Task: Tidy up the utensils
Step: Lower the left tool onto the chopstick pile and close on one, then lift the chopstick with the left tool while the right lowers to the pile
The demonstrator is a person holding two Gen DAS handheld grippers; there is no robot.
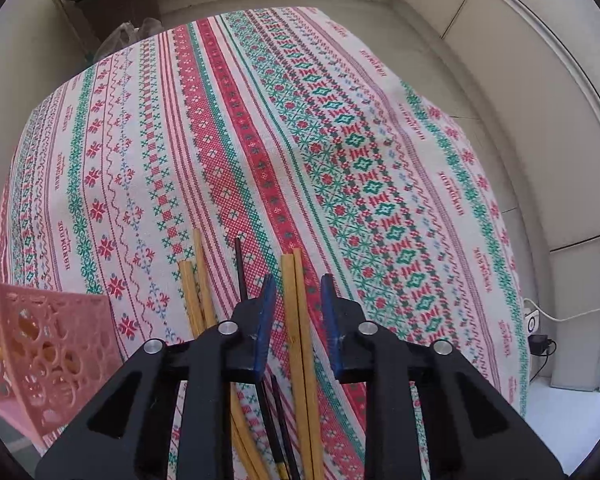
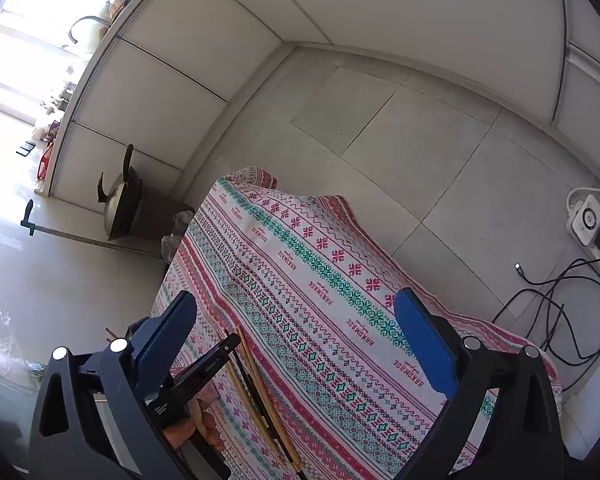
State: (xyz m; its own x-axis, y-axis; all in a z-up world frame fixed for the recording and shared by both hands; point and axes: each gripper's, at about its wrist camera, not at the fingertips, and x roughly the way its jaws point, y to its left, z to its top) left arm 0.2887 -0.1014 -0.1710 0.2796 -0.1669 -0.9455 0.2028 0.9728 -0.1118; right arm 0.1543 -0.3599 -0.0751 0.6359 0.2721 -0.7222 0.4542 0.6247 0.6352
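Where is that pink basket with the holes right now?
The pink basket sits at the lower left of the left wrist view, on the patterned tablecloth, left of the chopsticks. The right wrist view doesn't show it.

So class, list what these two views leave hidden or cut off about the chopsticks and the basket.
- Chopsticks, left wrist view: near ends hidden under the left gripper; whether its fingers press them is unclear.
- Pink basket, left wrist view: cut off by the edge, contents mostly hidden.
- Right wrist view: basket not in view.
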